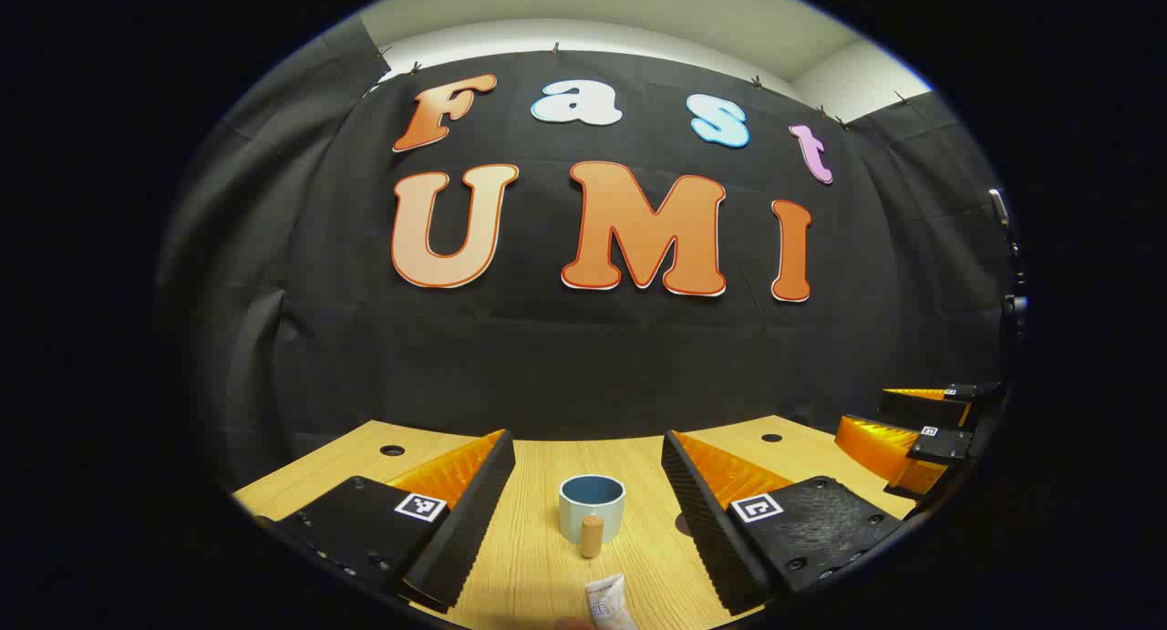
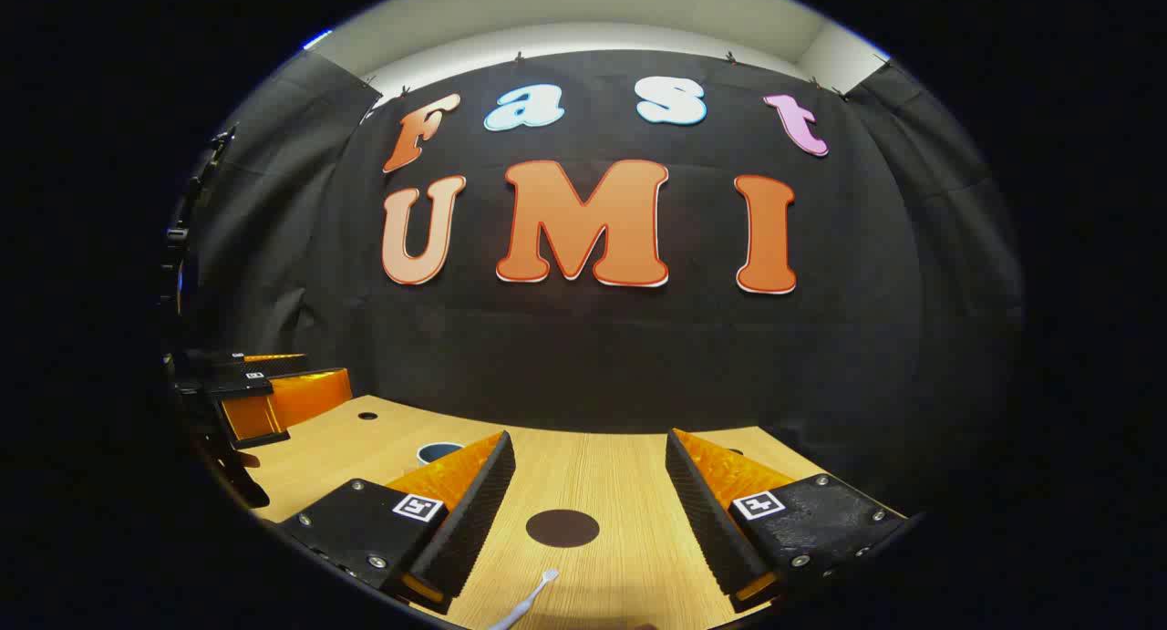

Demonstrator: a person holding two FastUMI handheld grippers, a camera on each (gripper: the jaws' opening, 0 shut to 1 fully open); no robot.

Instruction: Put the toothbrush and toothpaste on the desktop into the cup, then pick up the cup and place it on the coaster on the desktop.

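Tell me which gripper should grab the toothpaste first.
Left. The toothpaste lies on the desktop between the open left gripper's fingers, just before the cup. The right gripper faces the toothbrush and coaster.

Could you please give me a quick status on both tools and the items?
Left tool open, cup ahead, toothpaste near. Right tool open, over coaster, toothbrush near. Nothing held, cup empty, path clear.

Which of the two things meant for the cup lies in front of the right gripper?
The toothbrush, lying beside the dark coaster; the toothpaste lies before the left gripper.
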